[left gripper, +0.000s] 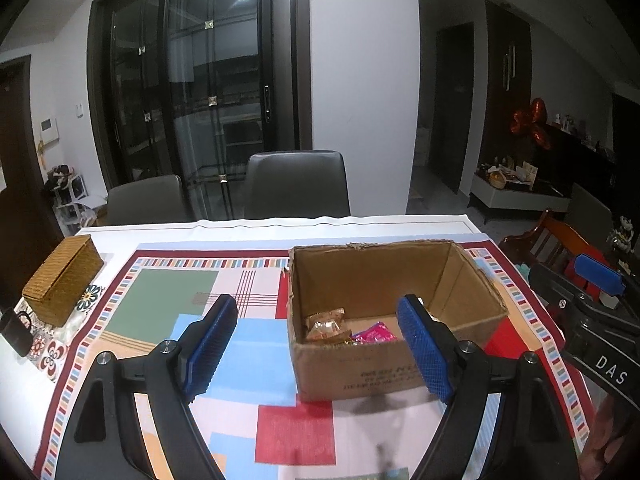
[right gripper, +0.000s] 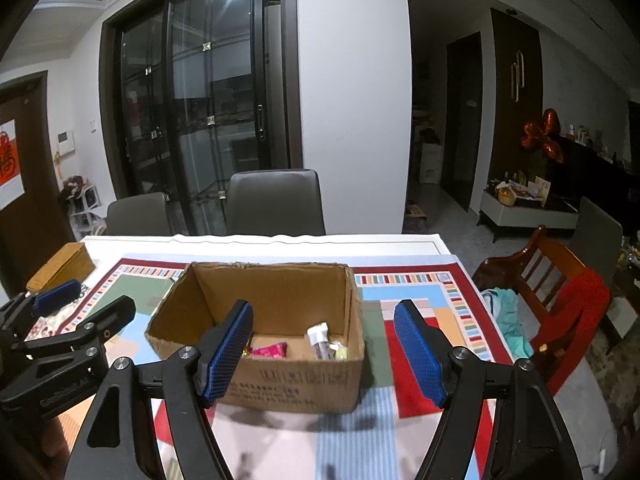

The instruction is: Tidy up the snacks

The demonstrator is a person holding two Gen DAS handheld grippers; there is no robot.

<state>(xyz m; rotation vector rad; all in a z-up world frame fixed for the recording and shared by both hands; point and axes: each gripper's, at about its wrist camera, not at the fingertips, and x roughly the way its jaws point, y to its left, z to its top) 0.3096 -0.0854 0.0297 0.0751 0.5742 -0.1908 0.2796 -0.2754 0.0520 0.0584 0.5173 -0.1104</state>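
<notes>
**Both claws empty above the box, snacks already inside**

I hold the left claw (left gripper: pixel 316 350) and the right claw (right gripper: pixel 324 350) released, nothing between the blue pads. The cardboard box (left gripper: pixel 400 280) stands on the surface (right gripper: pixel 280 432) just ahead of both claws, a little right of the left one and a little left of the right one. Inside I see a gold packet (left gripper: pixel 326 324), a pink packet (right gripper: pixel 270 350) and a small tube (right gripper: pixel 320 340) (its label is too small to read). No loose snack shows on the cloth near either claw. I judge the placing step is finished or nearly so. The next move calls for looking around for any remaining snack before I reach again.
</notes>
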